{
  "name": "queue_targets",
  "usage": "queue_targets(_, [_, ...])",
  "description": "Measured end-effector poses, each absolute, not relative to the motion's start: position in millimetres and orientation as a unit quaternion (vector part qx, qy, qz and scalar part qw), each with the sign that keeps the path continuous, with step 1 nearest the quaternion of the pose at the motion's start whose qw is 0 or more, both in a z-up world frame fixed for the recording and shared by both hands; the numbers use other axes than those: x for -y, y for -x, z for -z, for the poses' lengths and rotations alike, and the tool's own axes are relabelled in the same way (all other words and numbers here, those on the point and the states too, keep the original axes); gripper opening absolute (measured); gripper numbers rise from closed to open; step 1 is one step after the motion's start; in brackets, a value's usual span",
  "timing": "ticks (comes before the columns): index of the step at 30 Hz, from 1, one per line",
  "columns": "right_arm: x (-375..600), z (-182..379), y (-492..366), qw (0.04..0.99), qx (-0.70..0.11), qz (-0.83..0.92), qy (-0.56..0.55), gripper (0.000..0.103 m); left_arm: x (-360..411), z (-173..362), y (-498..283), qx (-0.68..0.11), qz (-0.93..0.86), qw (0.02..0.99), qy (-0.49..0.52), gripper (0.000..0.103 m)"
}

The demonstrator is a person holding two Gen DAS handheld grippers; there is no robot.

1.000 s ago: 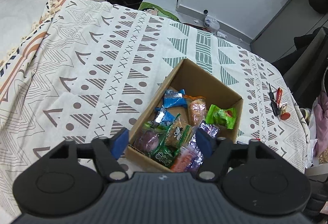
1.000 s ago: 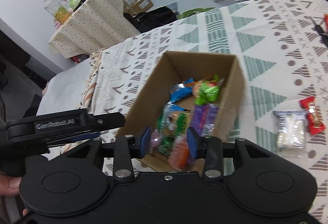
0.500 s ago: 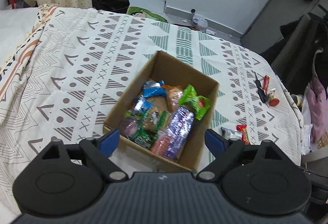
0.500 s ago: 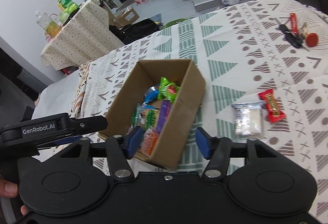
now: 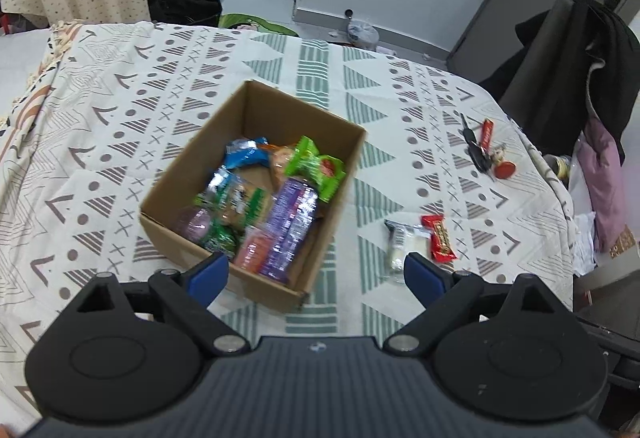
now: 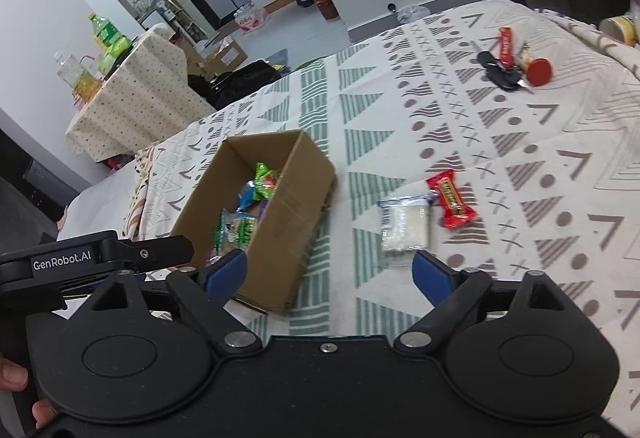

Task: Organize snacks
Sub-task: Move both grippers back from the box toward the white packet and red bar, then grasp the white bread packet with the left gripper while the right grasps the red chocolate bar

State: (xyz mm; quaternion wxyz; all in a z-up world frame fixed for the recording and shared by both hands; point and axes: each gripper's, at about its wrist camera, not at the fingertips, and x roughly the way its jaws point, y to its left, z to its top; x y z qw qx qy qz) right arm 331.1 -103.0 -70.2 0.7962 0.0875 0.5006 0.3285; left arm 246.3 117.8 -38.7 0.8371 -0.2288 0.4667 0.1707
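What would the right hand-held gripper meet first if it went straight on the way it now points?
Probably the tablecloth, in the bare strip between the box and the clear snack pack. The right hand-held gripper is open and centred on that gap, though depth is hard to judge.

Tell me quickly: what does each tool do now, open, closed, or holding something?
Left tool: open, holding nothing.
Right tool: open, holding nothing.

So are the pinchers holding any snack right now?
No. The left gripper and right gripper are both open and empty, above the brown cardboard box of snacks.
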Motion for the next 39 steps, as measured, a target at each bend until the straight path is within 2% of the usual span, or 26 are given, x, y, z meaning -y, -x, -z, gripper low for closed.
queue_targets(3, [115, 74, -333, 0.797, -0.504, -0.319, -0.091, 0.099, -107, 40, -250, -0.470, -0.166, 0.837, 0.224, 0.094])
queue_targets(17, [159, 97, -351, 0.799, -0.512, -0.296, -0.112, 0.098, -66, 55, -278, -0.482, -0.139, 0.839, 0.213, 0.093])
queue_targets(23, [169, 109, -367, 0.793, -0.523, -0.292, -0.114, 0.088, -53, 72, -298, -0.496, -0.124, 0.832, 0.217, 0.091])
queue_targets(28, [174, 121, -381, 0.786, -0.533, -0.291, -0.114, 0.076, -44, 88, -316, -0.506, -0.117, 0.827, 0.216, 0.091])
queue_targets(39, [165, 151, -416, 0.770, -0.556, -0.294, -0.106, 0.057, -43, 130, -358, -0.531, -0.117, 0.807, 0.229, 0.083])
